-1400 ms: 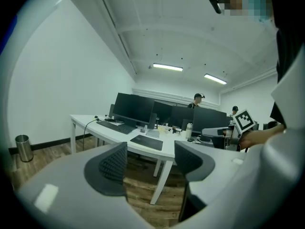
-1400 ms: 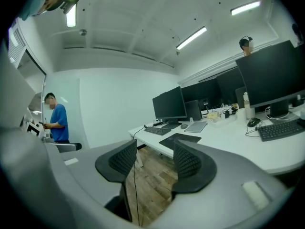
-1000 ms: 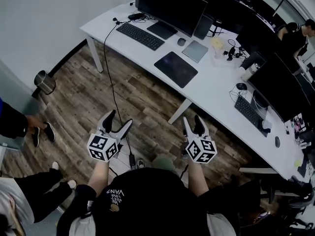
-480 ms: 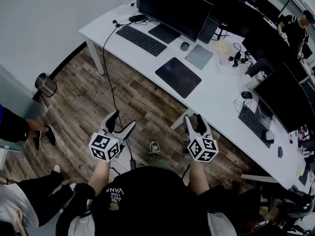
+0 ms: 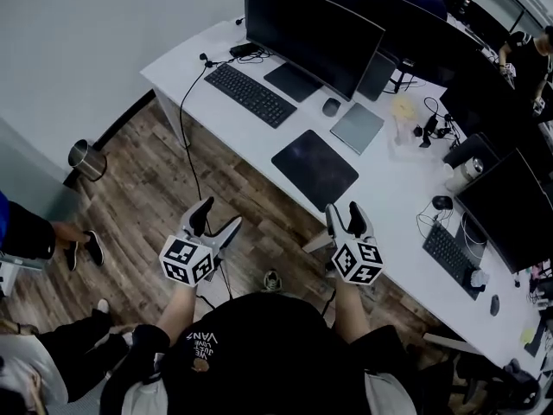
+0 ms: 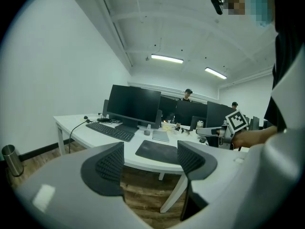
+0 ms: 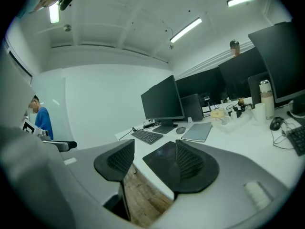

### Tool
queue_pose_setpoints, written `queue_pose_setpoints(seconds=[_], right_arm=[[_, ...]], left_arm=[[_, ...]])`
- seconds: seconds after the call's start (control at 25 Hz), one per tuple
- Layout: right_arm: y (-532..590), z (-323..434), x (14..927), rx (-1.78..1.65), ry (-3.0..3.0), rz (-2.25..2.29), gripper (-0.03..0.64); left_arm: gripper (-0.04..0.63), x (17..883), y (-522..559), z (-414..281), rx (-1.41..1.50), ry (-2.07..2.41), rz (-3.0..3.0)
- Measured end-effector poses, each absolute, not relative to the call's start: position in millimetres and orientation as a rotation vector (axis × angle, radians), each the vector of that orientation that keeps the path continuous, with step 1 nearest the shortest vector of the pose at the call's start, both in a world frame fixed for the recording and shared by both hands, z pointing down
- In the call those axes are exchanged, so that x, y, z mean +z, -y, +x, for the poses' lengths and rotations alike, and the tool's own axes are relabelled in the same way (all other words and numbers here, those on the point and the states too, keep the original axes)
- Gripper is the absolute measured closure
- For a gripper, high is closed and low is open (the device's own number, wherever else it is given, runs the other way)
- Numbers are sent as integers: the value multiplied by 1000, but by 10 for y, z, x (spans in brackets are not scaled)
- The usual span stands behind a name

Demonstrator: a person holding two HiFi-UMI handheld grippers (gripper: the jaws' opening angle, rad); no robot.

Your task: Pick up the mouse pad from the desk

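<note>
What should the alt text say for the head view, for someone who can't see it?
Seen from above, a person holds the left gripper and right gripper, both open and empty, over a wood floor in front of a white desk. A dark mouse pad lies flat near the desk's front edge, with a keyboard and monitor behind it.

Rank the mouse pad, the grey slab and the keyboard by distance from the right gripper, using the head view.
1. Mouse pad: near the desk's front edge, just ahead of the right gripper.
2. Grey slab: beyond the pad, towards the monitors.
3. Keyboard: farthest, towards the desk's left end.
</note>
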State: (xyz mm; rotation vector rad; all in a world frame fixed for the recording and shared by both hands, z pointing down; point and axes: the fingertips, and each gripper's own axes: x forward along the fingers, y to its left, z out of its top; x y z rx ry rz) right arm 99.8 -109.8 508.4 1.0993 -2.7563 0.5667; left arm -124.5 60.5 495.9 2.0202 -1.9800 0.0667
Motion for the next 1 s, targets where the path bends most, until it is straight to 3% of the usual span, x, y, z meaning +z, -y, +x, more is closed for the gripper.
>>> queue_pose_setpoints(seconds=[0.48,1.0], right_arm=[[1742,938,5323,601,2702,1103,354],[2071,975,5352,628,2542,1423,354]], left_arm=[[268,5198,83,-1262,105,1918,1986],[268,5423,1023,-1537,191,1636,2154]])
